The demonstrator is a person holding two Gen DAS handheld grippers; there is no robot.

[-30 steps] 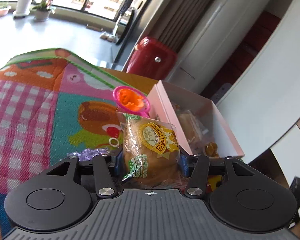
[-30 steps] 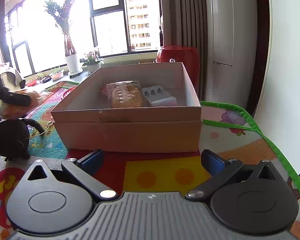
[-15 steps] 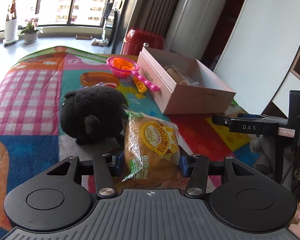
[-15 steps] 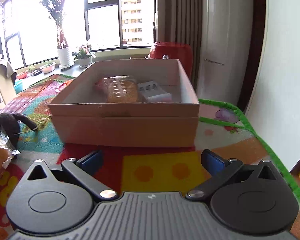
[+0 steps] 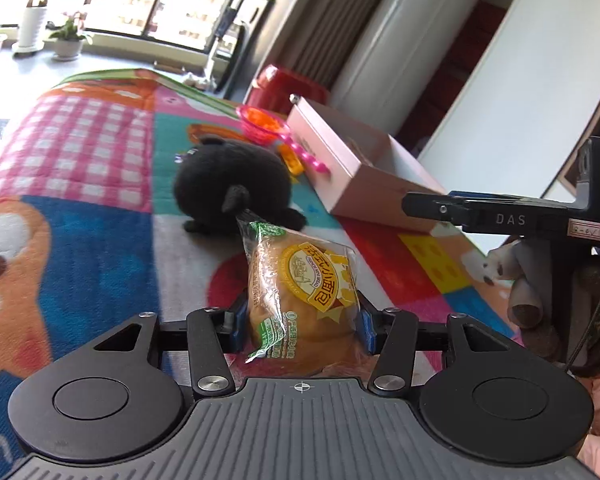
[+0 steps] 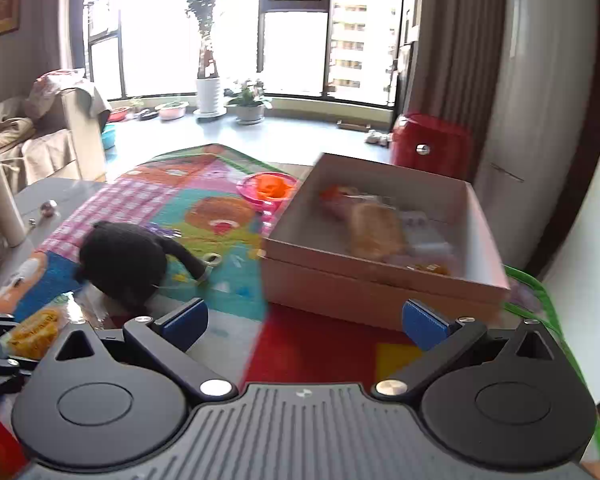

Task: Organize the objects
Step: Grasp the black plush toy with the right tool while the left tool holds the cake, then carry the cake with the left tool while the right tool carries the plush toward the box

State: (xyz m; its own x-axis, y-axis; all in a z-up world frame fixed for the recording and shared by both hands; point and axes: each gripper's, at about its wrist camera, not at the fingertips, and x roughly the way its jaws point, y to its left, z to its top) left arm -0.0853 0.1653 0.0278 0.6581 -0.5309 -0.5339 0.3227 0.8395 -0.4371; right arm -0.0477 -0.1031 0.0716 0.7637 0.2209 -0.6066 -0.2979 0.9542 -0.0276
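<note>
The left gripper [image 5: 300, 326] squeezes the bun [image 5: 302, 300] above the mat [image 5: 100, 240]. The right gripper [image 6: 304, 320] is wide open and empty. Next, the bun likely goes into the box [image 5: 360, 184].

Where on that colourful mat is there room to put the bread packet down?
Free: the red and yellow squares in front of the cardboard box, and the pink checked patch beyond the black plush toy. Crowded: the strip between plush and box, with the pink strainer and small bits.
</note>
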